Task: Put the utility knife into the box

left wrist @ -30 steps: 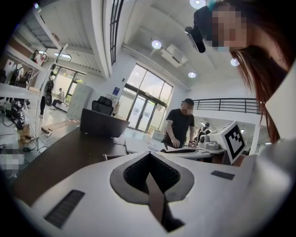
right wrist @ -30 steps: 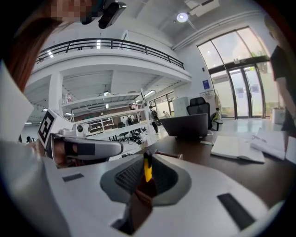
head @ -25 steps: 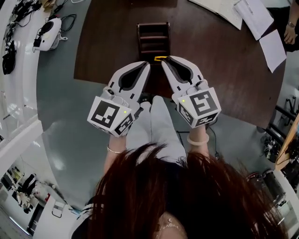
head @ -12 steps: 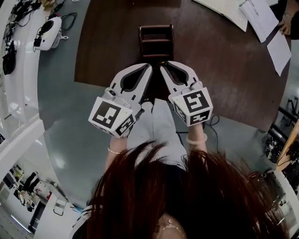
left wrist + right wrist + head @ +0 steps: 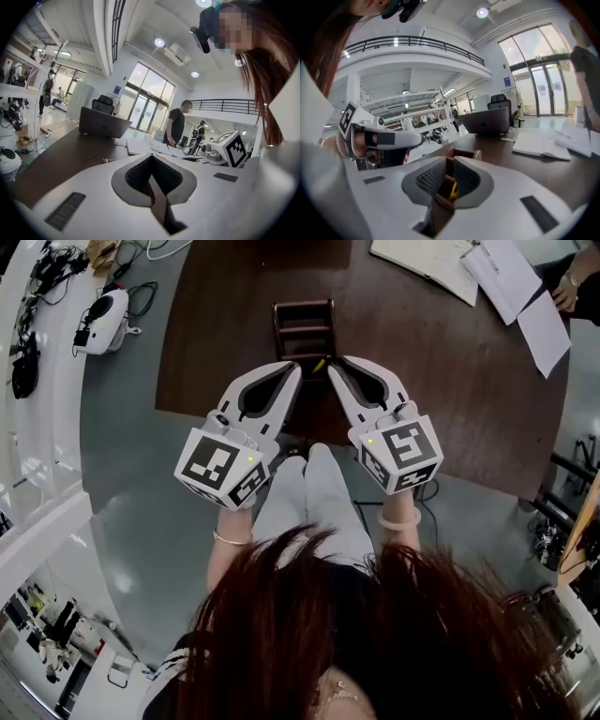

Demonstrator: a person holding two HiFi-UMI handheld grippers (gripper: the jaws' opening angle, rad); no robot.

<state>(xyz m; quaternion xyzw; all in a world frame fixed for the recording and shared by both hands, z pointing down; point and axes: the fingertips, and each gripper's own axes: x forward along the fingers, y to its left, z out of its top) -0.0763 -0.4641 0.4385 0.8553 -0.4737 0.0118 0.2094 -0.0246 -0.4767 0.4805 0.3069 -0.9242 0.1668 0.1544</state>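
The brown wooden box (image 5: 305,326) with several compartments stands on the dark table, just beyond both grippers. A yellow bit of the utility knife (image 5: 320,363) shows at the box's near end, between the two gripper tips; the rest of it is hidden. My left gripper (image 5: 292,371) is shut and holds nothing. My right gripper (image 5: 334,368) is shut too, also empty. In the right gripper view, the slit between the shut jaws shows the box (image 5: 462,153) and the yellow knife (image 5: 453,189) straight ahead. The left gripper view shows only table beyond its jaws (image 5: 151,180).
Open papers and a notebook (image 5: 441,263) lie at the table's far right, where another person's hand (image 5: 566,289) rests. A laptop (image 5: 101,123) stands at the far end of the table. The table's near edge (image 5: 187,412) runs just under the grippers.
Both grippers have shifted slightly forward toward the box since half a second ago, and the knife's yellow tip shows between them again. Both stay shut.
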